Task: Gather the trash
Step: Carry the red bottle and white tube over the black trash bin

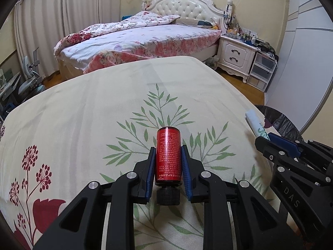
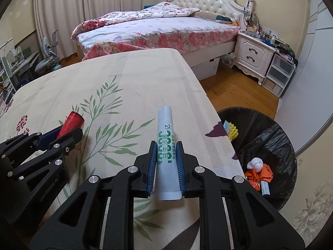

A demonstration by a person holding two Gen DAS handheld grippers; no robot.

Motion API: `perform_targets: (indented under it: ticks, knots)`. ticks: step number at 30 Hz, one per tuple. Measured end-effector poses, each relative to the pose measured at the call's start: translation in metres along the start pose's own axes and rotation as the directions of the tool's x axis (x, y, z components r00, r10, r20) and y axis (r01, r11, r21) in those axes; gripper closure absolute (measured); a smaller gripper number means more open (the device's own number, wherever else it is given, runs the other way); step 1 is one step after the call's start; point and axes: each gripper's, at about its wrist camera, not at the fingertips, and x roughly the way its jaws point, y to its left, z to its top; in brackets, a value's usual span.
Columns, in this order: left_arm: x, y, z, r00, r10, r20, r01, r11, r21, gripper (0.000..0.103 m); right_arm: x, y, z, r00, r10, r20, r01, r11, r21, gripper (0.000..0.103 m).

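Your left claw [image 1: 168, 162] is clenched on one red bottle [image 1: 168, 154] with a black screw cap, the cap end toward the camera and the base pointing away. Your right claw [image 2: 166, 162] is clenched on one white tube [image 2: 167, 156] with green print, gripped at mid-length, its crimped end toward the camera. Both items are held above the worktop [image 2: 145, 79], not resting on it.

The worktop carries a cream cloth printed with green leaf sprays and dark red flowers. To its right, on the wooden floor, stands one trash bin [image 2: 276, 145] lined with a black bag; it already contains a white wad, orange wrapping and a yellow item. Beyond the worktop is one bed [image 2: 158, 31] with floral bedding and a tufted white headboard, one white nightstand [image 2: 254, 52] with two drawers, and a clear plastic drawer unit beside it. Curtains cover the left wall.

Both claws point forward and downward, side by side, the left claw [image 2: 68, 137] visible in the right wrist view.
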Motion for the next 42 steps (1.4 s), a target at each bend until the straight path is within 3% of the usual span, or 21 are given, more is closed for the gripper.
perform_targets:
  ticks: [11,22,33,42]
  knots:
    - [-0.018,-0.041,-0.001,0.997,-0.062,0.052,0.060,0.997,0.052,0.078,-0.029,-0.039,-0.013,0.998,-0.053,0.038,0.051,0.997,0.066,0.085]
    - [-0.021,-0.092,0.018,0.985,-0.137,0.104,0.123,0.984,0.132,0.078,-0.045,-0.089,-0.012,0.988,-0.137,0.074,0.124,0.979,0.159,0.085]
    - [-0.008,-0.141,0.034,0.974,-0.189,0.126,0.160,0.964,0.211,0.078,-0.047,-0.138,-0.010,0.973,-0.213,0.092,0.183,0.949,0.256,0.085]
    - [0.015,-0.162,0.046,0.975,-0.190,0.119,0.156,0.957,0.245,0.078,-0.034,-0.162,-0.008,0.966,-0.246,0.079,0.212,0.930,0.300,0.085]
